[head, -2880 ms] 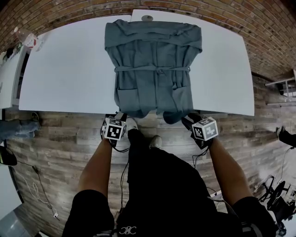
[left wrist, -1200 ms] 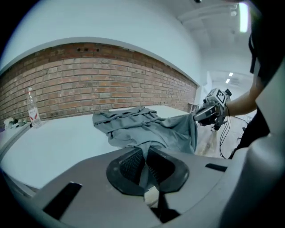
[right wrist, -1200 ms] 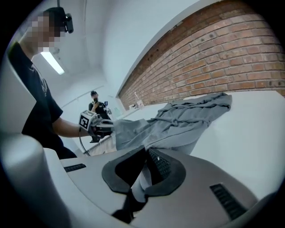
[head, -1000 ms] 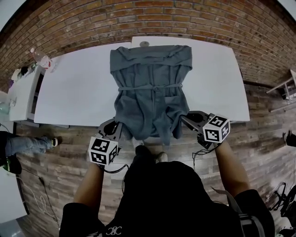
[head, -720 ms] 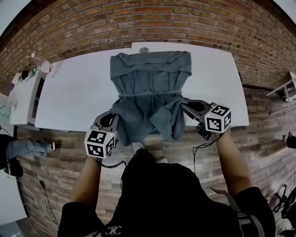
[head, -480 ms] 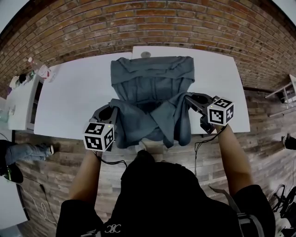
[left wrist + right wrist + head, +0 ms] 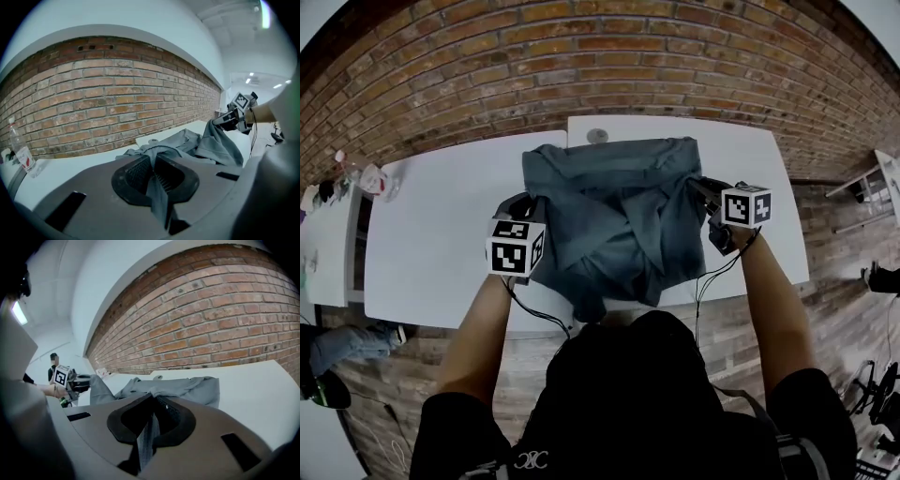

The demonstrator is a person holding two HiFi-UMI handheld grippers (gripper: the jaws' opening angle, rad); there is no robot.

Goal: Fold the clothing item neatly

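1. I note the right gripper (image 7: 151, 418) has its jaws closed on a fold of the grey garment (image 7: 187, 387).
2. The rest of the garment lies rumpled on the white table (image 7: 267, 390).
3. At far left, the left gripper (image 7: 83, 378) holds another corner raised.
4. A brick wall (image 7: 215, 329) runs behind the table.

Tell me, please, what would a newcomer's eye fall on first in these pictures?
The grey-blue garment lies bunched and doubled over itself in the middle of the white table. The left gripper and right gripper are each shut on an edge of it, at its left and right sides. Behind the table runs a red brick wall.
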